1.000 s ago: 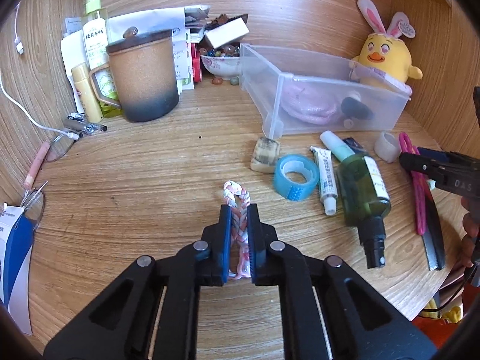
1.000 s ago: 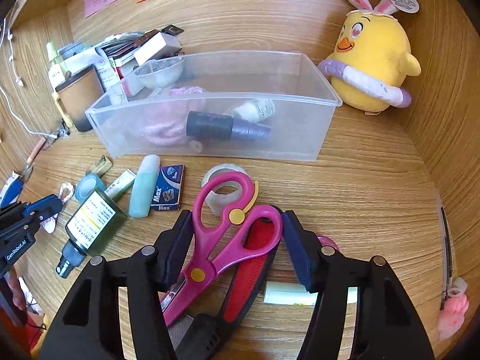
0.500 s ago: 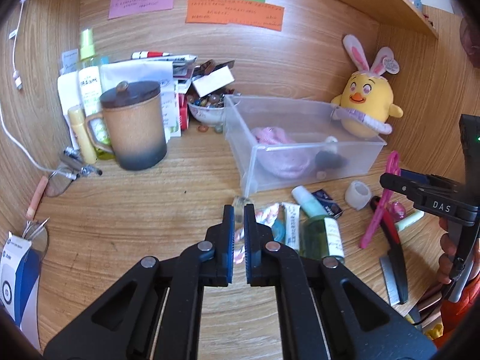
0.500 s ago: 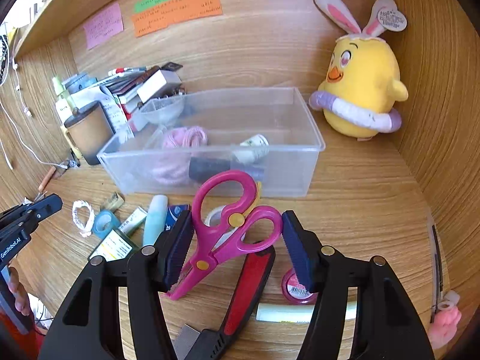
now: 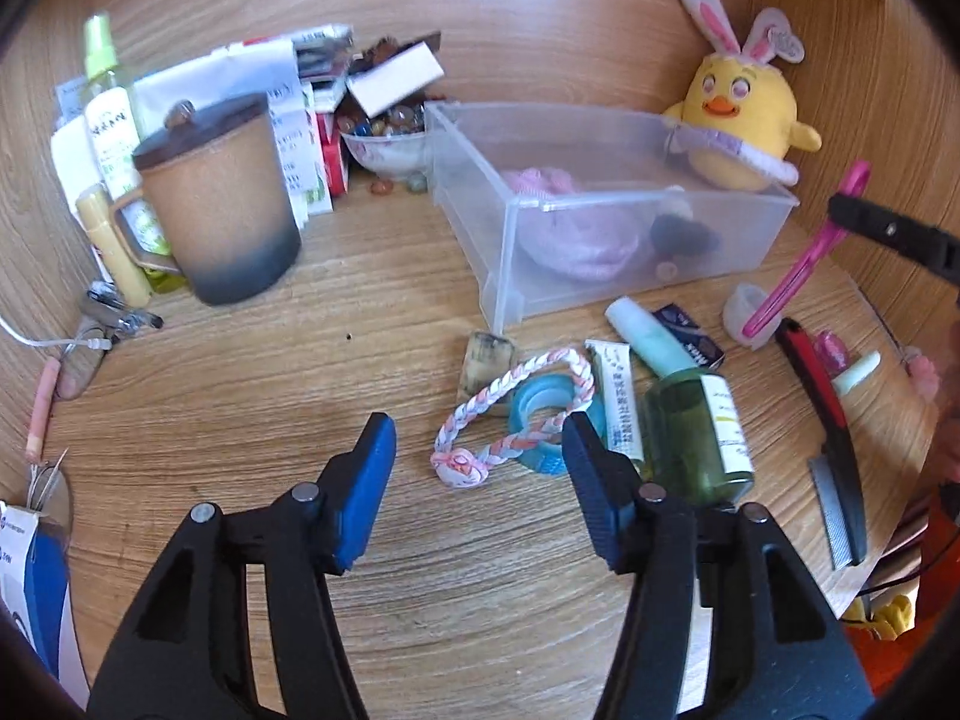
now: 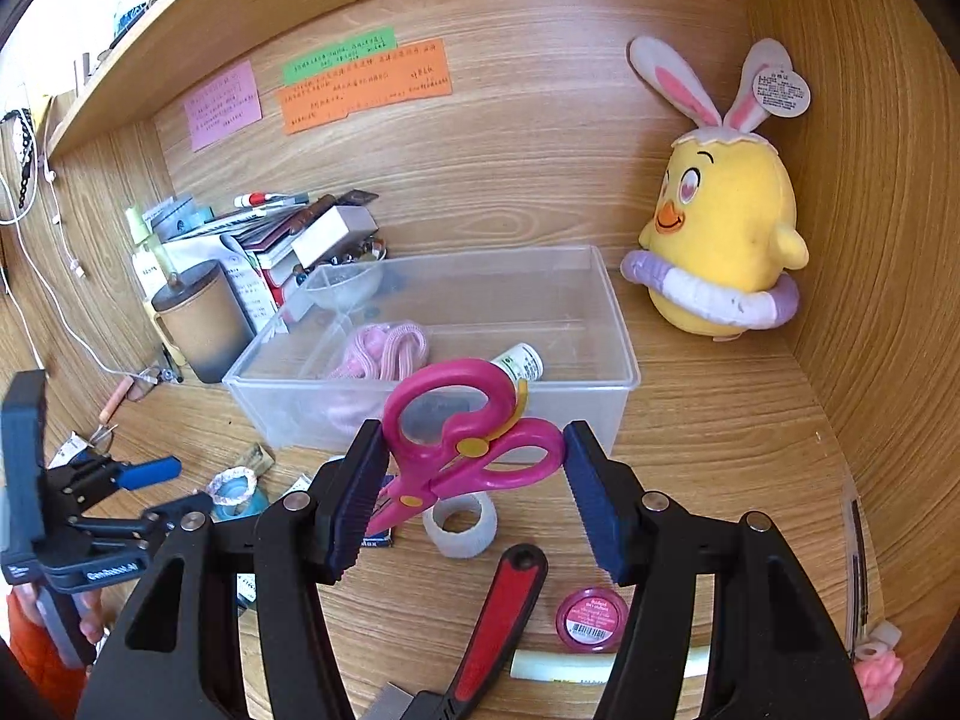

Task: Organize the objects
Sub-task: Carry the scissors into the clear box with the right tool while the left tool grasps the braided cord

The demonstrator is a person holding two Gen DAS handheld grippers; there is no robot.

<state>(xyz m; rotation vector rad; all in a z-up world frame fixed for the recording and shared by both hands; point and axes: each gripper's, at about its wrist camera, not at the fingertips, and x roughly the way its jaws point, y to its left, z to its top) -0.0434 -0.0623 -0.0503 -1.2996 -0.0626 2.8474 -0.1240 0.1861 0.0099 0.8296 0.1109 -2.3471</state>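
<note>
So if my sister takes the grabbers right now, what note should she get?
Left gripper: open, holding nothing. The braided loop lies below it, draped partly over the blue tape roll.
Right gripper: shut on the pink scissors, lifted near the front of the clear bin.
Done: a pink bundle and small bottles are already in the bin.
Left: probably drop the scissors in, then gather the braided loop, tape roll, green bottle, red-handled tool and pink pot still on the desk.
</note>
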